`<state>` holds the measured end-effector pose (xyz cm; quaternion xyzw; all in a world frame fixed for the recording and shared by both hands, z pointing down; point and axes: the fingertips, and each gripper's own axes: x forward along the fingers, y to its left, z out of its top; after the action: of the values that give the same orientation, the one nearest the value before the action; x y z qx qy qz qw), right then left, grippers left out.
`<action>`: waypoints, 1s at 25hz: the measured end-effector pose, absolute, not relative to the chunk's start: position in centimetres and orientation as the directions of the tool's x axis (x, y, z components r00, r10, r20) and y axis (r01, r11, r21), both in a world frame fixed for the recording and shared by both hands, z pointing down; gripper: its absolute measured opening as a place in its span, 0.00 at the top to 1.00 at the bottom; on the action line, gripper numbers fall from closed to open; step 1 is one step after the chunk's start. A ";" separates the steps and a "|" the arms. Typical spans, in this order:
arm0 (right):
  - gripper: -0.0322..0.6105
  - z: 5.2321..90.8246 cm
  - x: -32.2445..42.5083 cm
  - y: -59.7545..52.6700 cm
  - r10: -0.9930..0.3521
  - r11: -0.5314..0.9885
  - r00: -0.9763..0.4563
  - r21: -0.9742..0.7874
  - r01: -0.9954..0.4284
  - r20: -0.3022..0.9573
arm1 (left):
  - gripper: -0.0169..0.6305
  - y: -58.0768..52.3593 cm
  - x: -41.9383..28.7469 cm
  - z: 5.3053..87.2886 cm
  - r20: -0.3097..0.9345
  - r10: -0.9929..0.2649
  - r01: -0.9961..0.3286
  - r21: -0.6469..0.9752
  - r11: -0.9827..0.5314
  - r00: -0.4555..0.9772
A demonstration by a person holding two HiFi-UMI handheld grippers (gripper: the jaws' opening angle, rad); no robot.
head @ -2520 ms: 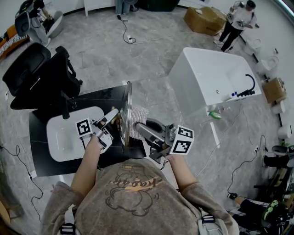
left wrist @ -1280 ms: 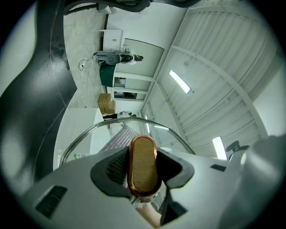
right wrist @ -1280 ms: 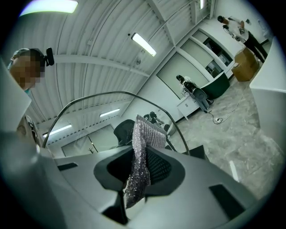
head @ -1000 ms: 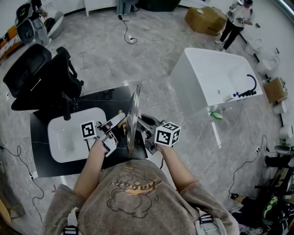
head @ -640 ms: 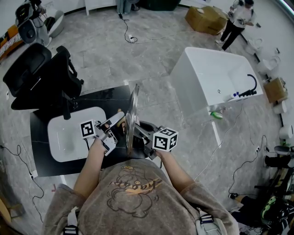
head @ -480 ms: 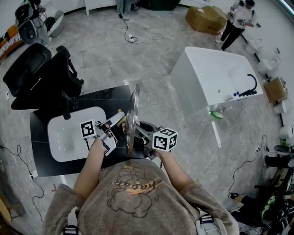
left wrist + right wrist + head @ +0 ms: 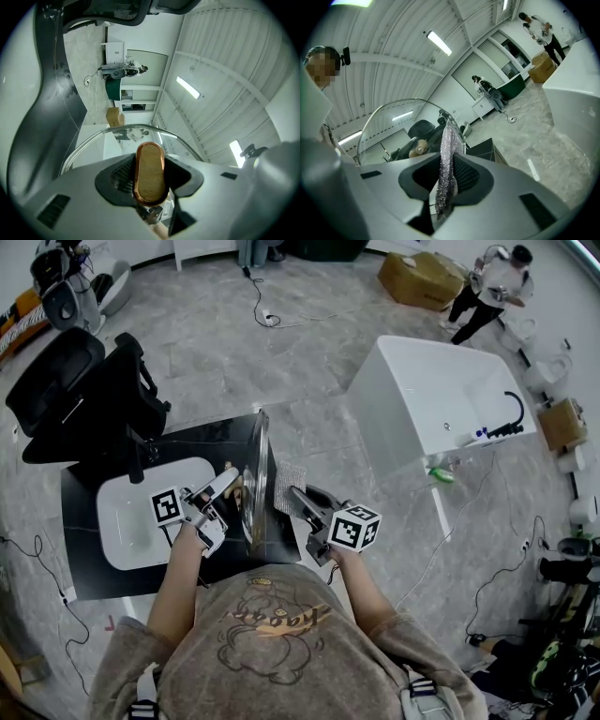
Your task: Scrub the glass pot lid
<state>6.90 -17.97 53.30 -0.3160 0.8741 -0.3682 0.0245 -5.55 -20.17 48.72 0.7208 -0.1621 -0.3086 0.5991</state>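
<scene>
The glass pot lid (image 7: pixel 254 476) stands on edge over the black counter, its steel rim towards me. My left gripper (image 7: pixel 231 487) reaches it from the left. In the left gripper view that gripper (image 7: pixel 150 190) is shut on the lid's brown knob (image 7: pixel 150 171), with the glass rim (image 7: pixel 101 135) arching behind. My right gripper (image 7: pixel 293 496) is on the lid's right side, shut on a silvery mesh scrub cloth (image 7: pixel 289 474). In the right gripper view the cloth (image 7: pixel 447 161) hangs between the jaws of that gripper (image 7: pixel 444 185), beside the lid (image 7: pixel 382 129). Whether cloth and glass touch I cannot tell.
A white basin (image 7: pixel 141 512) sits in the black counter (image 7: pixel 98 573) left of the lid. A black office chair (image 7: pixel 80 395) stands behind it. A white bathtub (image 7: pixel 431 399) is to the right. A person (image 7: pixel 492 282) and a cardboard box (image 7: pixel 417 277) are far off.
The lid and my left gripper have shifted left. My right gripper has drawn back to the right, and the silvery cloth now shows beside the glass.
</scene>
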 end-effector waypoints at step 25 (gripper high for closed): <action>0.82 51.8 12.8 -19.0 -0.771 0.441 -0.601 -0.507 -0.741 0.208 | 0.70 -21.0 -7.0 53.8 0.511 -0.648 -0.821 0.428 -0.378 0.565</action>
<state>12.78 -19.02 51.82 -0.4456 0.8482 -0.2849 0.0271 -7.00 -20.98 53.82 0.8199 -0.4479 0.1300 0.3321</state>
